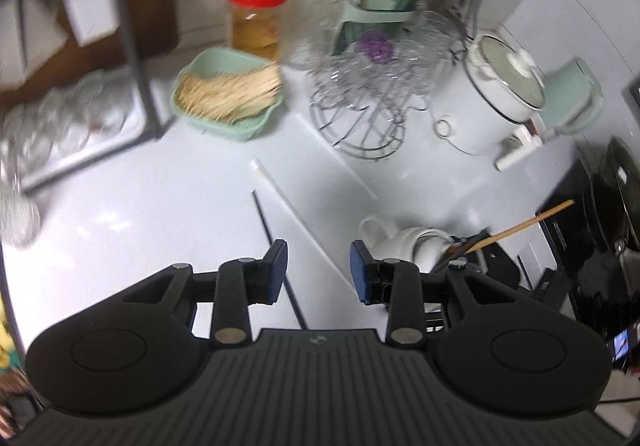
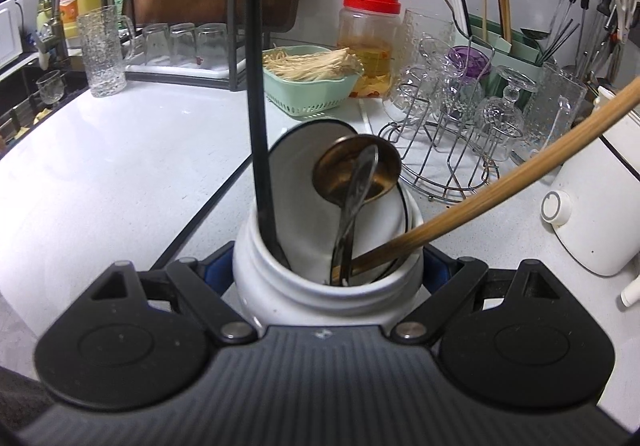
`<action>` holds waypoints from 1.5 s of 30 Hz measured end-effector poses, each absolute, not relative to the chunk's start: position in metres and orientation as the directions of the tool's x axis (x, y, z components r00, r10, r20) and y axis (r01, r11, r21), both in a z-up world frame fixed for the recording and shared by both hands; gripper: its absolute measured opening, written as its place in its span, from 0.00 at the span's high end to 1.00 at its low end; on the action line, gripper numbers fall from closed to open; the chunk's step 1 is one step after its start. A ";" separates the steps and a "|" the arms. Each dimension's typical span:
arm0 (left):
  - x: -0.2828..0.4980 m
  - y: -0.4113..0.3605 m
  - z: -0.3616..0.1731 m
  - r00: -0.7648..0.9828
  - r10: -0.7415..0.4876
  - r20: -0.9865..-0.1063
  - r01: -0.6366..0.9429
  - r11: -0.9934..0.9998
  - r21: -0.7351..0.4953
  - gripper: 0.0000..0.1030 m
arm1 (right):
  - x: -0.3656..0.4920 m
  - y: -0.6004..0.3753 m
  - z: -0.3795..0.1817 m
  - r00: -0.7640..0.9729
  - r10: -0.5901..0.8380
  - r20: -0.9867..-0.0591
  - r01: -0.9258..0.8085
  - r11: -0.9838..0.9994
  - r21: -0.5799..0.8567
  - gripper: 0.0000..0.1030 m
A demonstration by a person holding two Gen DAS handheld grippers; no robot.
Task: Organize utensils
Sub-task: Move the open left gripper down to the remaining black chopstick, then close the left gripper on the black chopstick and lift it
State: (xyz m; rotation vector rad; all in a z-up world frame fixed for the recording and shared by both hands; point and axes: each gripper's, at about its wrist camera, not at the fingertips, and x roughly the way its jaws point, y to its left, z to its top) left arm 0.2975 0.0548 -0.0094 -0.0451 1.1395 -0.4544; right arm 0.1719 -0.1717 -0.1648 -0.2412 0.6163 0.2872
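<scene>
Here, white utensil jar (image 2: 326,286) clamped between right gripper (image 2: 326,274) pads; left gripper (image 1: 319,270) open, empty.

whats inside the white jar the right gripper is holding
The white jar holds a metal ladle, a wooden handle and a black handle. Their lower ends are hidden by the rim.
</scene>
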 end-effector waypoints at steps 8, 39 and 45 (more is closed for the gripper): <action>0.275 0.082 -0.079 0.357 -0.371 -0.857 0.183 0.928 -0.325 0.62 | 0.174 -0.173 -0.163 0.773 0.201 -0.602 -0.315 0.945 -0.088 0.05; 0.235 0.033 -0.198 0.345 -0.260 -0.902 0.183 0.961 -0.207 0.65 | 0.153 -0.184 -0.153 0.785 0.200 -0.587 -0.291 0.954 -0.065 0.14; 0.242 0.022 -0.200 0.362 -0.220 -0.906 0.193 0.968 -0.158 0.69 | 0.153 -0.182 -0.154 0.788 0.191 -0.586 -0.290 0.954 -0.079 0.13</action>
